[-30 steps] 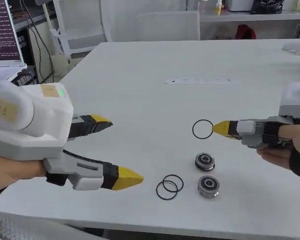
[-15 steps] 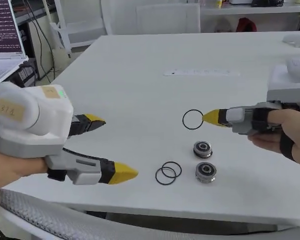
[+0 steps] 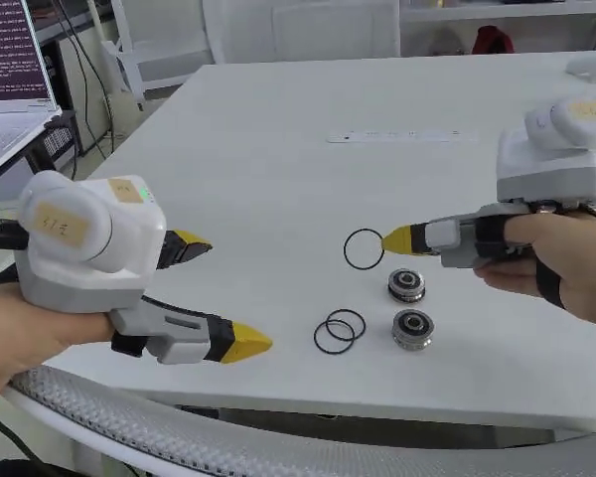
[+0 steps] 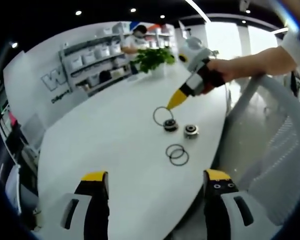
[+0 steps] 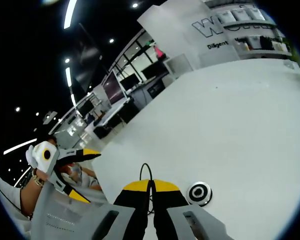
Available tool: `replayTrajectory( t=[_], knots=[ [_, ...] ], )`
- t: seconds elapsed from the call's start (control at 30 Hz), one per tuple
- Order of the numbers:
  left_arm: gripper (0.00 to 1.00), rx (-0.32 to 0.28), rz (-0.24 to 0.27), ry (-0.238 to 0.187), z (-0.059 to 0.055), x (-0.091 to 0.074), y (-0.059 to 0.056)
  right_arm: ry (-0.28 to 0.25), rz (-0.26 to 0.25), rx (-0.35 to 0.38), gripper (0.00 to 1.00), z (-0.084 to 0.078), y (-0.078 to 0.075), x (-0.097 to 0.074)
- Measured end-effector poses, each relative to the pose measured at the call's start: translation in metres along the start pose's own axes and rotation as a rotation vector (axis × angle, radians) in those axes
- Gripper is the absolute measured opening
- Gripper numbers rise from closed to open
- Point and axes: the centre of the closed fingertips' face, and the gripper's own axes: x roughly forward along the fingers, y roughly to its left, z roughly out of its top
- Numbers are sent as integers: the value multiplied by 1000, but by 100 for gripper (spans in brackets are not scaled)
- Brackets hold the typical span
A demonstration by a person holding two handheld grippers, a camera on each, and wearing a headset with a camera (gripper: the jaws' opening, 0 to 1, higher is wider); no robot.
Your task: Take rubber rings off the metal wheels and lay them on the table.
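At the tips of the right hand-held gripper (image 3: 392, 239), the yellow jaws are pressed together on the rim of a thin black rubber ring (image 3: 346, 248). In the head view the gripper's long axis runs from 3 o'clock to 9 o'clock, and the ring sticks out from the tips toward 9 o'clock with its open face turned up. In the right gripper view the ring shows edge-on as a dark line rising from the seam between the jaws. Whether the ring already touches the white table (image 3: 278, 149) I cannot tell, though it looks close above it.

From those tips, two round metal wheels (image 3: 406, 285) lie near, at about 6 o'clock, one behind the other and just apart. Whether either wheel carries a ring is too small to judge. At about 7 o'clock from the tips, two black rubber rings (image 3: 339, 331) lie flat on the table, overlapping each other. That makes three rings in all: one held and two laid down.

Well apart at 9 o'clock, the left hand-held gripper (image 3: 223, 293) hovers with its jaws spread wide, holding nothing. The right one is far nearer to the bare spot under the ring, so I judge the laying-down falls to it.
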Motion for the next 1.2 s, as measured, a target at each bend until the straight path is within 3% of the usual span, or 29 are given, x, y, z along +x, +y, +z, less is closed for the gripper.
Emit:
replayTrajectory(
  t=[0.17,0.27,0.37,0.83,1.2],
  knots=[
    [77,5,10,-4,0,-1,0,43,20,-25,0,-11,11,10],
    [77,18,-1,15,-3,0,-3,80,14,-51,0,-21,12,13],
    [77,28,-3,26,-5,1,-4,121,4,-71,0,-32,10,16],
    [74,47,-1,66,-14,2,-3,209,-13,-72,0,-58,3,24],
    [74,53,-2,82,-16,2,-3,285,-43,-123,0,-76,-6,26]
  ],
)
